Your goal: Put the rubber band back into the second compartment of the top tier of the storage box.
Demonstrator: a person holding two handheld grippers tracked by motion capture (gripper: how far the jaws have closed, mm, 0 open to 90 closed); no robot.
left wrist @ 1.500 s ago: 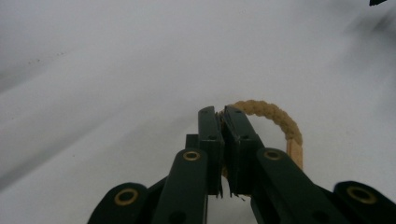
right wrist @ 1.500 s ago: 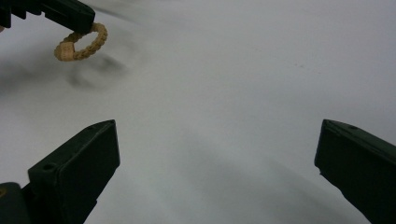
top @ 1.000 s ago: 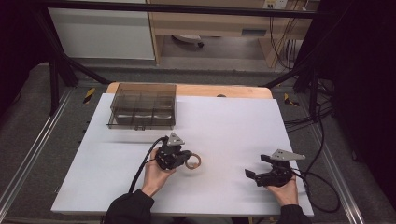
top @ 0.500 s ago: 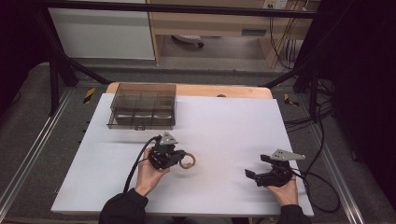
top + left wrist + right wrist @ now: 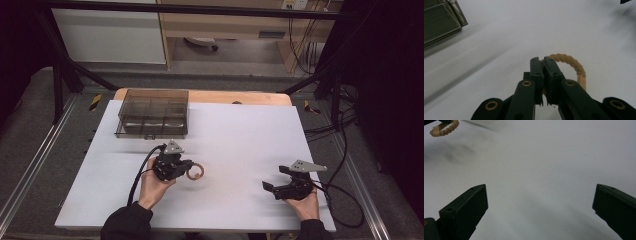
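A tan braided rope ring [image 5: 195,173] hangs just above the white table [image 5: 235,135], pinched by my left gripper [image 5: 187,169]. In the left gripper view the two black jaws [image 5: 543,75] are shut on the near side of the braided ring [image 5: 571,63], whose far arc curves out to the right. My right gripper [image 5: 276,181] rests at the table's near right, held in a hand, jaws spread wide. In the right gripper view its fingers [image 5: 466,210] stand far apart with bare table between them, and the ring [image 5: 445,128] shows at the top left.
A clear smoked plastic compartment box [image 5: 152,112] stands at the table's back left; its corner [image 5: 441,20] appears in the left gripper view. Cables trail from both grippers. A wooden edge [image 5: 240,97] runs behind the table; black frame rails border it.
My left gripper has carried the braided ring a little to the left and slightly up. The right gripper has stayed where it was.
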